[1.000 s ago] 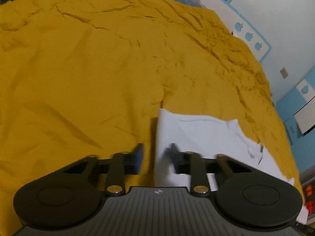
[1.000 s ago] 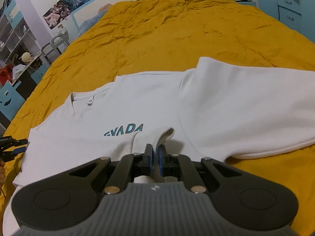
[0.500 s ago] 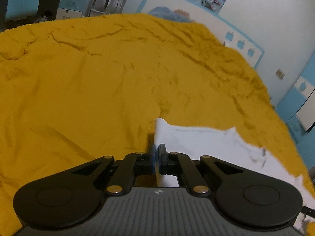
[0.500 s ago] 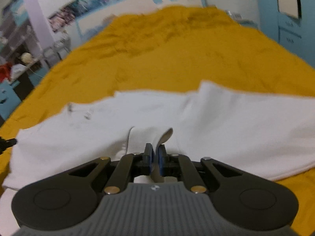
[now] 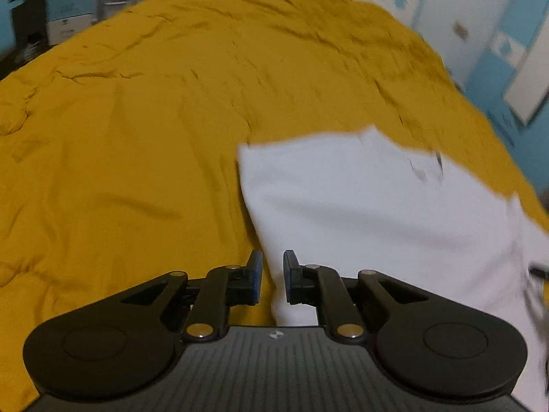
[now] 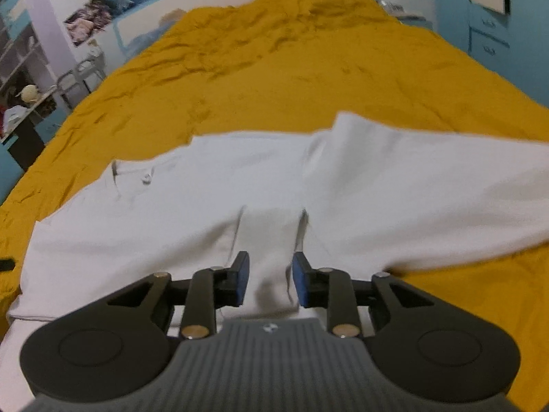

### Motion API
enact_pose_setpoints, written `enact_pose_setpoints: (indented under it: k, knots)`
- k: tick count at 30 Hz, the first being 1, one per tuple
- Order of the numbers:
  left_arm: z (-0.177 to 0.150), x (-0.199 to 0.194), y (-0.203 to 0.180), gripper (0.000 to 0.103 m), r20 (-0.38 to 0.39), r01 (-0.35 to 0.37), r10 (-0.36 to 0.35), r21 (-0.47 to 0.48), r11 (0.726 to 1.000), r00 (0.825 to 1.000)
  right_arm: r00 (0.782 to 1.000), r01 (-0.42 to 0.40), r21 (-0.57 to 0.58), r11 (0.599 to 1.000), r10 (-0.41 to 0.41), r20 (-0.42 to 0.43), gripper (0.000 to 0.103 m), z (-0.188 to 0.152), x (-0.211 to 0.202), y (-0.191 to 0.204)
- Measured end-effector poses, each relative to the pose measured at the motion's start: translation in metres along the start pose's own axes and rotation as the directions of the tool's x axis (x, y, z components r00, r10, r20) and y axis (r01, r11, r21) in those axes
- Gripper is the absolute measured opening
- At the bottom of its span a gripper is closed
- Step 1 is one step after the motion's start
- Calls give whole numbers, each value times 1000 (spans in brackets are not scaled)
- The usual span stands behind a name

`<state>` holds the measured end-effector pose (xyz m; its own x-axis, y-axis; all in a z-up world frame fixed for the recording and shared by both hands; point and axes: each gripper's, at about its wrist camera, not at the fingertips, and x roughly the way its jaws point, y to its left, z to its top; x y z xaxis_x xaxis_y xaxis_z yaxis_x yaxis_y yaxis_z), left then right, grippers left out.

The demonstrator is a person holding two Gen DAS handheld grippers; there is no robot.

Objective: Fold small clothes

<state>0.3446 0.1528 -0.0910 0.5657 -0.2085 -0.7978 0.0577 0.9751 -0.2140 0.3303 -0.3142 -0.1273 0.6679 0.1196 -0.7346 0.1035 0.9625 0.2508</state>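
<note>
Shirt (image 6: 394,185) lies spread on yellow bedspread (image 6: 291,79), folded flap under right gripper (image 6: 267,278). Both jaws parted, holding nothing; left gripper (image 5: 272,276) straddles shirt's side edge. Best regrip both edges evenly (frames blurry) and fold across without dragging.

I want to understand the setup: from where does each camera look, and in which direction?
Left wrist: sits on the left gripper, facing along its open fingers over the white cotton T-shirt's edge and the mustard-yellow bedspread.
Right wrist: sits on the right gripper, fingers open, above the shirt's middle.
Both show shirt and bedspread.
</note>
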Motion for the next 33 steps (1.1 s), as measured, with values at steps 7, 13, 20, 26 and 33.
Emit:
enact_pose_setpoints:
  k: [7,13,20,26,33]
  knots:
    - [-26,-10,-11,15,-103,18,-15,33,999,995,1000,-4,-44,999,4,13,0,-7,-6,3]
    - [-40,4,-18,15,-130,-27,30,23,999,991,1000,8,-86,996,-8,6,0,-11,-17,-1]
    - [-41,3,-20,16,-120,-50,51,13,999,991,998,32,-41,999,-34,-55,0,-25,-12,-25]
    - [-38,-5,-13,16,-100,-35,32,-27,999,994,999,-46,-49,998,46,-11,31,-13,-18,-9]
    - [-39,3,-14,16,-108,-47,44,-25,999,993,997,38,-192,981,-50,-58,0,-17,15,20]
